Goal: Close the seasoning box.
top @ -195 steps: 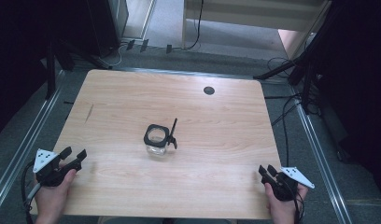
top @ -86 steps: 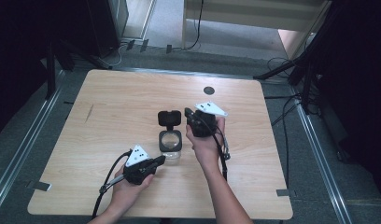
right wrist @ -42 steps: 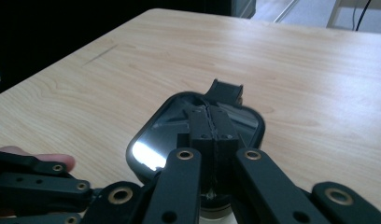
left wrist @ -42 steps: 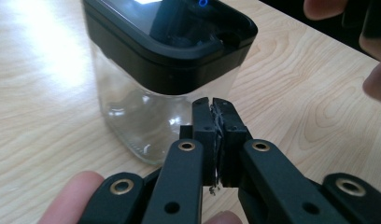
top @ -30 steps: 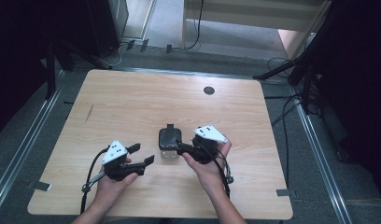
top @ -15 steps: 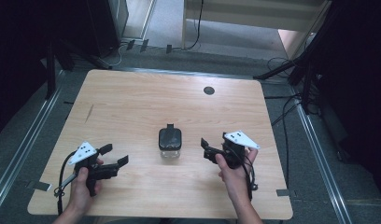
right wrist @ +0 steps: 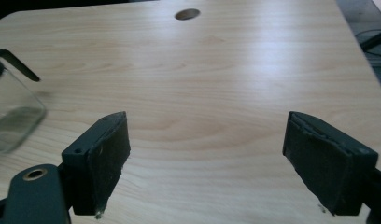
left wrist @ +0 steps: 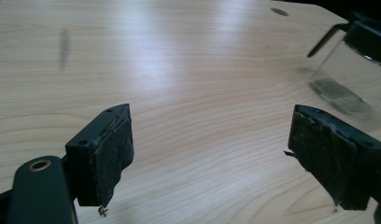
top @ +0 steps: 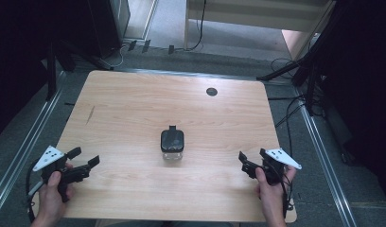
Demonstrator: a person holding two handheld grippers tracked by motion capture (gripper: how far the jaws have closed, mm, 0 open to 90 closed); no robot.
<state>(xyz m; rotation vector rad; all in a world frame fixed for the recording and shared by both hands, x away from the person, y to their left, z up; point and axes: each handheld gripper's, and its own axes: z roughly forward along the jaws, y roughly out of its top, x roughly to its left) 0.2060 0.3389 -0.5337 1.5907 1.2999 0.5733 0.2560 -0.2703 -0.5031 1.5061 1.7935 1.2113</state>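
Observation:
A small glass jar [top: 172, 150] stands at the middle of the wooden table [top: 134, 104], its black lid [top: 172, 139] lying flat on top with a tab pointing away. My left gripper [top: 84, 157] is held open near the front left corner, nothing between its pads [left wrist: 109, 149]. My right gripper [top: 243, 164] is open near the front right, well apart from the jar. The left gripper view has the jar [left wrist: 352, 70] at its upper right. In the right gripper view the jar [right wrist: 11, 112] sits at the left edge, beyond the open gripper [right wrist: 202, 154].
A dark round hole [top: 211, 91] sits in the tabletop at the back right. Cables and stand legs [top: 295, 71] lie on the floor past the table's right edge. Metal rails [top: 25, 142] run along both sides of the table.
The jar's lid, which stood open earlier, now lies shut on the jar. Both grippers have drawn back from the jar to the near corners, the left going left and the right going right.

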